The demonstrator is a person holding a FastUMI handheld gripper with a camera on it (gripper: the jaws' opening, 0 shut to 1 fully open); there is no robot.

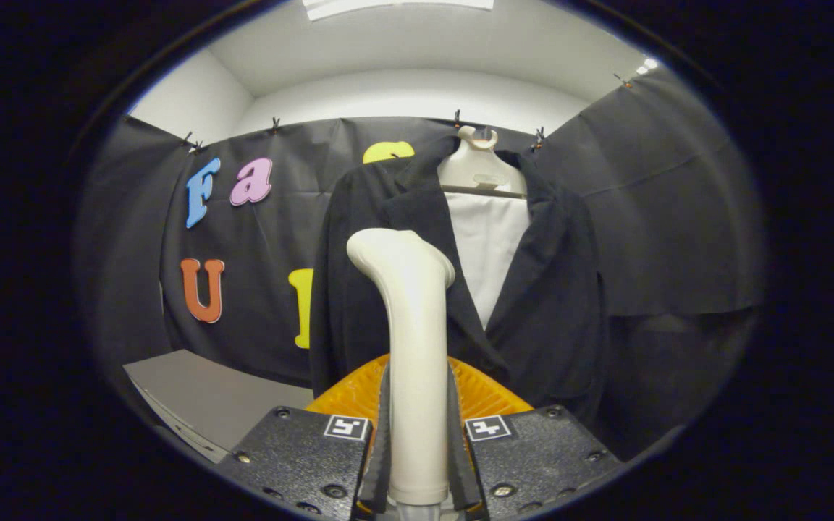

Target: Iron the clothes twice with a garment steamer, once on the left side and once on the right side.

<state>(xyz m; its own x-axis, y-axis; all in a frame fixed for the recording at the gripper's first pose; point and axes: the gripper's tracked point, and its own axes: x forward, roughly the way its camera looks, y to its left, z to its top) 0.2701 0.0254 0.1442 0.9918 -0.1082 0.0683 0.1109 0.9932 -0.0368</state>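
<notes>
A cream-white garment steamer (413,347) stands upright between my fingers, its handle clamped by both and its head bent toward the left half of the jacket. My gripper (417,434) is shut on that handle. Just beyond the steamer hangs a black jacket (547,289) over a white shirt front (488,246) on a cream mannequin hanger (476,170). The steamer head sits in front of the jacket's left lapel; whether it touches the cloth I cannot tell.
A grey table top (203,391) lies low to the left of the fingers. Black cloth walls close the booth behind and to the right of the jacket. A white ceiling with a light panel (395,6) is above.
</notes>
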